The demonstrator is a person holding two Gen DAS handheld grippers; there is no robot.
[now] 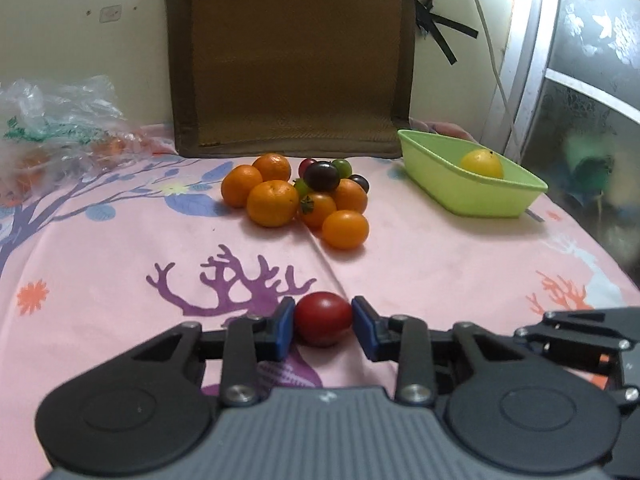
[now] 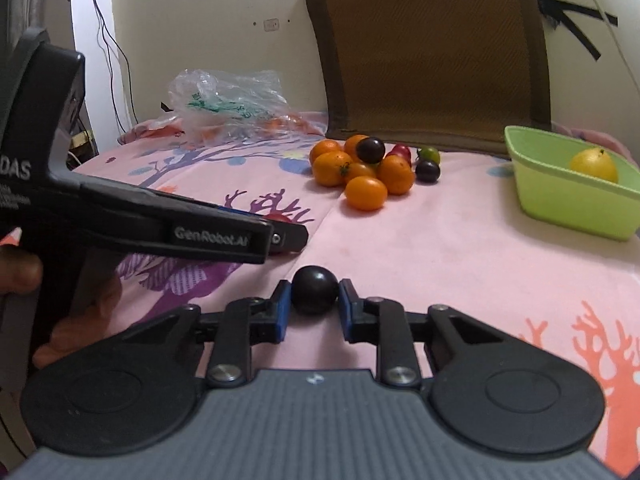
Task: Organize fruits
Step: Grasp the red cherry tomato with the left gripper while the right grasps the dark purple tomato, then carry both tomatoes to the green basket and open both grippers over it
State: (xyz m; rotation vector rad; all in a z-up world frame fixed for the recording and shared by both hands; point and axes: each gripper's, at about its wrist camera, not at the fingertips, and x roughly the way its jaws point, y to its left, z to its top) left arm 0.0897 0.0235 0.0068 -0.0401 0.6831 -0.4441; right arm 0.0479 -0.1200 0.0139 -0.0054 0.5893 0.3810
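Left tool [image 1: 323, 322] clamps a red tomato [image 1: 323, 323]; right tool [image 2: 313, 296] clamps a dark tomato [image 2: 314, 290]. Both sit on the bed sheet [image 1: 440, 264], near-left of the green tub [image 1: 472, 184]. Right tool is nearer the tub, which holds one yellow fruit [image 1: 481, 163].

Cream wall [image 1: 100, 60], brown cushion [image 1: 292, 56], perhaps a frosted window [image 1: 592, 60] right.

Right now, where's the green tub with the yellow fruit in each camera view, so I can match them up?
Left wrist view: the green tub sits right of centre, past the fruit pile, with the yellow fruit inside.
Right wrist view: the green tub is at the far right edge, yellow fruit inside.
Shared landmark: the brown cushion against the wall.
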